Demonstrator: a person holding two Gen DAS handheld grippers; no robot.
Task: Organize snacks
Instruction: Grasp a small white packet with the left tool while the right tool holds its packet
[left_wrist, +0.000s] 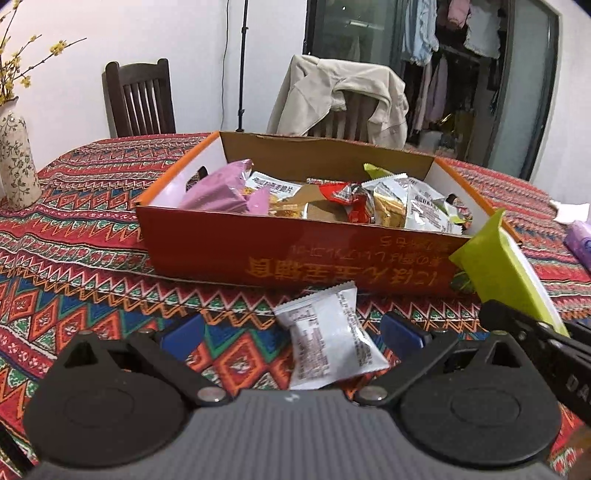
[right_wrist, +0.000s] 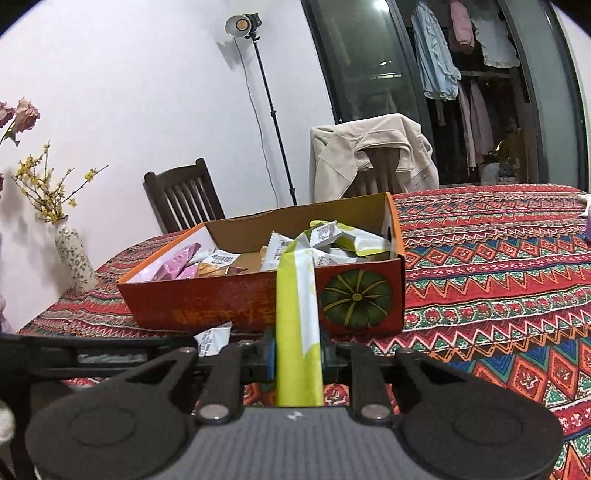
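Green packet (right_wrist: 297, 325): pinched upright in the right hand-held gripper (right_wrist: 298, 356), before the snack box (right_wrist: 229, 302).
White packet (left_wrist: 328, 339): flat between the spread left hand-held gripper (left_wrist: 291, 336).
Tabletop (right_wrist: 498, 280): patterned cloth.
Room: chairs, vase (right_wrist: 74, 254).

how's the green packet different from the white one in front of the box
The green packet is clamped in the right gripper, off the table; the white packet lies loose on the tablecloth between the left gripper's open jaws. Green is long; white is squarer. Both are outside the box.
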